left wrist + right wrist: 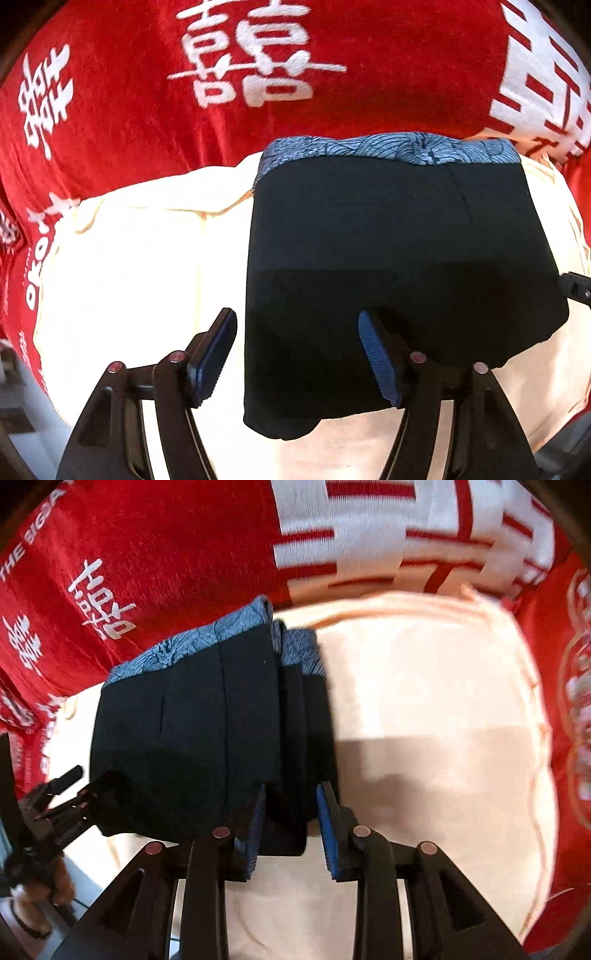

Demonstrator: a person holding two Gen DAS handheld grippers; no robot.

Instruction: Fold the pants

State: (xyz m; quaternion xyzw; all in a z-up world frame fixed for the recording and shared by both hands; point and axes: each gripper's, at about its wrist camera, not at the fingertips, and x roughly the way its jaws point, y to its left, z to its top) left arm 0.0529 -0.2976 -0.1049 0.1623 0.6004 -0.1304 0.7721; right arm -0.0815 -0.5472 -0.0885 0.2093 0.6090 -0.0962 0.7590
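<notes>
Folded black pants [388, 258] with a blue patterned waistband [388, 149] lie flat on a cream cloth [140, 277]. My left gripper [297, 354] is open just above them, one finger off the pants' left edge over the cream cloth, the other over the black fabric. In the right wrist view the pants [192, 731] show stacked folds along their right side. My right gripper [291, 827] stands astride that folded edge, narrowly open, with a sliver of cream showing between the fabric and the right pad. The left gripper [59, 805] shows at the pants' near-left corner.
A red blanket [110, 110] with white characters lies under the cream cloth [424, 701] and surrounds it on all sides. A hand [61, 884] holds the left gripper's handle. Part of the right gripper [576, 288] pokes in at the right edge.
</notes>
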